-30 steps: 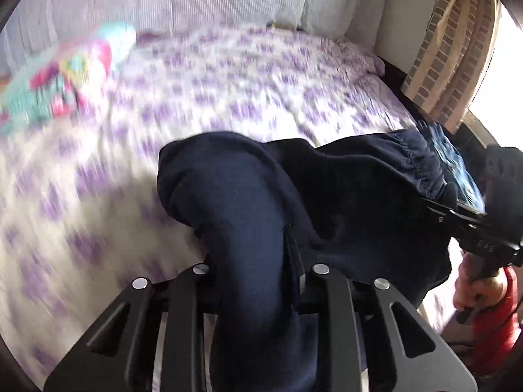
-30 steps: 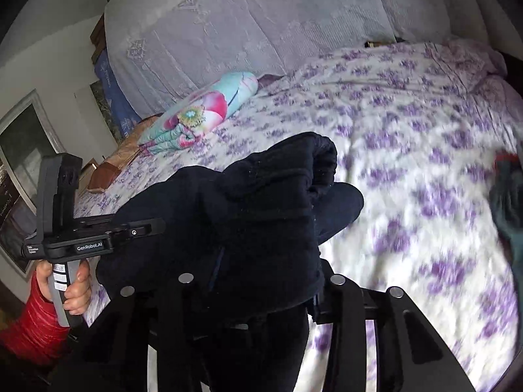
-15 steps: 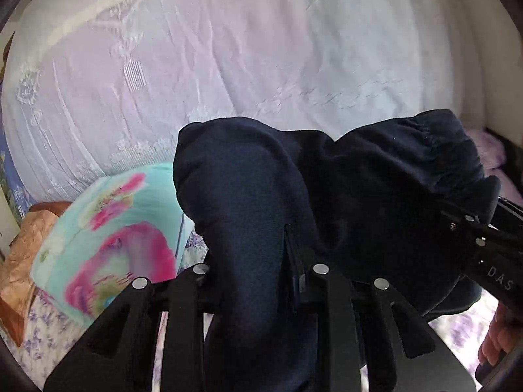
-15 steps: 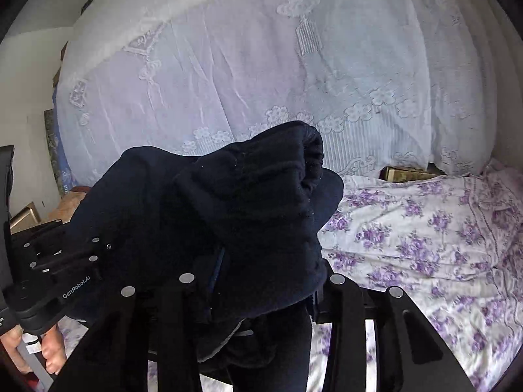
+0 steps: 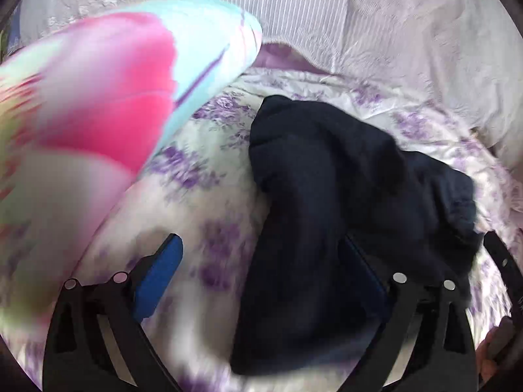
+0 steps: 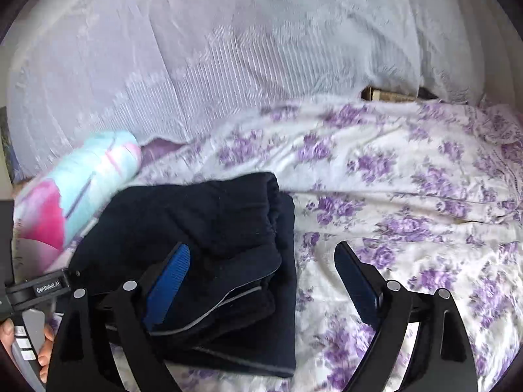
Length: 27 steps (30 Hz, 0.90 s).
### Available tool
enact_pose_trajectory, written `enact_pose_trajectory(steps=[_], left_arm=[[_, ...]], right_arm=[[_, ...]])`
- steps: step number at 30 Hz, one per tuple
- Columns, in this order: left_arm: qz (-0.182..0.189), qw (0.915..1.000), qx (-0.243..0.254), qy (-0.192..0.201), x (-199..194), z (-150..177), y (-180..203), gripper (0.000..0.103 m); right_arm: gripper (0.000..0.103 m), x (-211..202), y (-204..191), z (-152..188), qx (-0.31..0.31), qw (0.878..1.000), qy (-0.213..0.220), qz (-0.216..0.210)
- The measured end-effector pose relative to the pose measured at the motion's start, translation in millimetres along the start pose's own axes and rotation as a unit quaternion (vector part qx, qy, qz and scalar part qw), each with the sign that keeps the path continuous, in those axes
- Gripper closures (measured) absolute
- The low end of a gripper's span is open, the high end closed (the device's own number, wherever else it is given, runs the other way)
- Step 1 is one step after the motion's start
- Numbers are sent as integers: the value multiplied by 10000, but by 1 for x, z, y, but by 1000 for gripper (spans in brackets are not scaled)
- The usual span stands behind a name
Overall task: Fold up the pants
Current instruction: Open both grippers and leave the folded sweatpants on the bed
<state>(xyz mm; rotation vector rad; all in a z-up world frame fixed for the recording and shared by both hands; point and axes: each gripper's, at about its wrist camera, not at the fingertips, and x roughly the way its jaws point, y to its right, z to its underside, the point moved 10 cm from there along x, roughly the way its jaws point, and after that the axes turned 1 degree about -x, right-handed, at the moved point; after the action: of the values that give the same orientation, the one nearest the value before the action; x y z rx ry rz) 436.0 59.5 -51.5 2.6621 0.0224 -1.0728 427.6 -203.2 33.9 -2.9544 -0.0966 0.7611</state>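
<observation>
Pants: the dark navy pants (image 6: pixel 209 245) lie folded in a thick bundle on the bed, just beside the rounded end of the pillow; layered edges with a pale seam line show at the near side in the right wrist view.
Pants, left wrist view: the same bundle (image 5: pixel 327 212) spreads from the middle of the picture toward the lower right, blurred at its near end.
Left gripper: the left gripper (image 5: pixel 261 281) has its jaws opening and stands wide; the blue pad of one finger (image 5: pixel 160 277) is clear of the cloth over the sheet, while the other finger lies against or under the edge of the pants, and the pads do not press on them.
Right gripper: the right gripper (image 6: pixel 264 281) has its jaws opening, wide apart; one blue-padded finger (image 6: pixel 170 281) is above the pants, the other is over bare sheet beside the bundle, and nothing is clamped.
Bed: a white sheet with purple flowers (image 6: pixel 408 196) covers it, rumpled.
Pillow: a turquoise and pink flowered pillow (image 5: pixel 114 98) lies left of the pants, blurred.
Background: a pale lace cover (image 6: pixel 228 49) rises behind the bed.
Person: a hand (image 6: pixel 19 343) grips the handle of the left gripper at the lower left edge of the right wrist view.
</observation>
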Motion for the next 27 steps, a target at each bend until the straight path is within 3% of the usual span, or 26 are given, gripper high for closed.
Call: enact_pose_trajectory(steps=[1, 3, 4, 6, 8, 10, 12, 16, 21, 27], left_arm=[[-25, 9999, 89, 72, -16, 12, -2, 10], [-197, 9990, 361, 194, -46, 30, 2, 10], [-278, 9978, 541, 247, -61, 40, 1, 10], [-431, 9943, 886, 410, -94, 63, 9, 8], [-615, 9876, 1300, 636, -125, 89, 20, 5], [-835, 9798, 1651, 762, -146, 105, 30, 5], [-894, 9772, 1716, 874, -166, 117, 36, 5], [-764, 9799, 1516, 1048, -197, 127, 36, 5], [-847, 9745, 1499, 1441, -218, 127, 34, 5], [-650, 9794, 1274, 1426, -188, 101, 38, 5]], right_arm=[[3, 6, -5, 19, -298, 9980, -530, 165], [4, 29, -12, 77, -934, 9718, -2111, 476], [4, 15, -11, 72, -933, 9754, -1894, 638], [4, -39, -3, 50, -783, 9855, -1061, 1069], [4, -85, -12, 56, -507, 9952, -589, 593], [4, -115, -24, 68, -364, 9976, -586, 83], [4, -140, -27, 73, -168, 9992, -278, 211], [4, -194, -23, 69, 120, 9974, 650, 285], [3, -200, -43, 72, -148, 9947, 996, 200], [3, -181, -47, 54, -346, 9900, 1299, 432]])
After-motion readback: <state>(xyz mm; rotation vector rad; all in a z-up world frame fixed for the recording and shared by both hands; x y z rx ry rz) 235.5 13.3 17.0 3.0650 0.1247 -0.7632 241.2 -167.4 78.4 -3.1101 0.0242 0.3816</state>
